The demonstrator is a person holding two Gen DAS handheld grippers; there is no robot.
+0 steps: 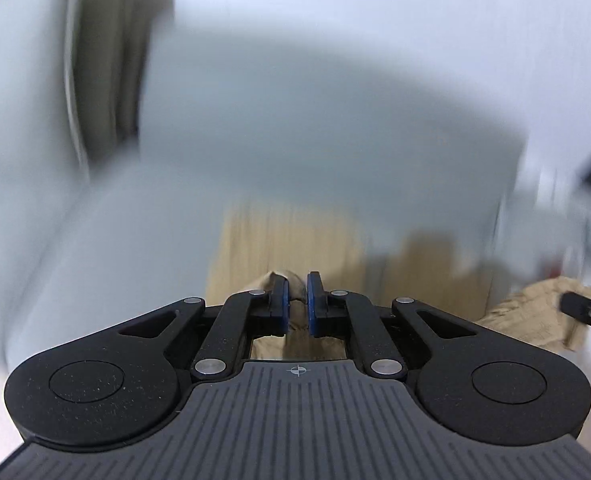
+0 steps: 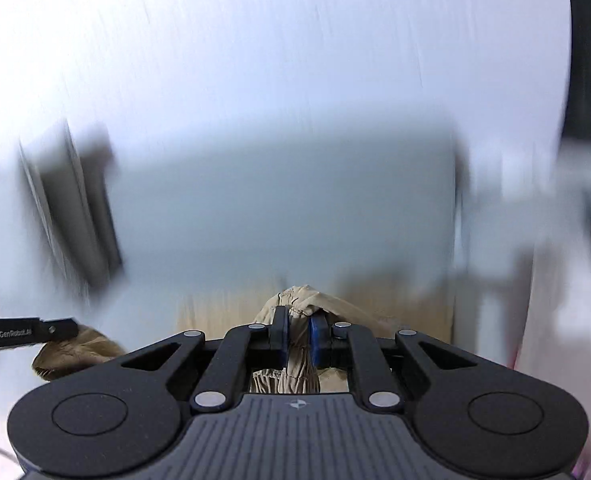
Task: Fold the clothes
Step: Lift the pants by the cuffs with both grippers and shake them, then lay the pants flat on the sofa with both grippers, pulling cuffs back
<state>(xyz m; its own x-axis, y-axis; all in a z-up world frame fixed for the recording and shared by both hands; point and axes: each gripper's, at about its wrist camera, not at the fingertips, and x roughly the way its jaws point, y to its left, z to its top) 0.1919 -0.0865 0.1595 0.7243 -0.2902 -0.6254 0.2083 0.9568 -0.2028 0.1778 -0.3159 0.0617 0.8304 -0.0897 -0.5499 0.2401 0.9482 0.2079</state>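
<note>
A beige garment [image 2: 295,308] is clamped between the closed jaws of the right gripper [image 2: 298,338], and another bunched edge is pinched by the left gripper [image 1: 297,300]. The cloth is held raised; the blurred grey surface [image 1: 295,120] beyond cannot be made out

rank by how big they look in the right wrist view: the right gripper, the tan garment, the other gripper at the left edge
1. right gripper, nearest the lens, so inflated
2. tan garment, mostly hidden
3. left gripper, only partly in frame
</note>
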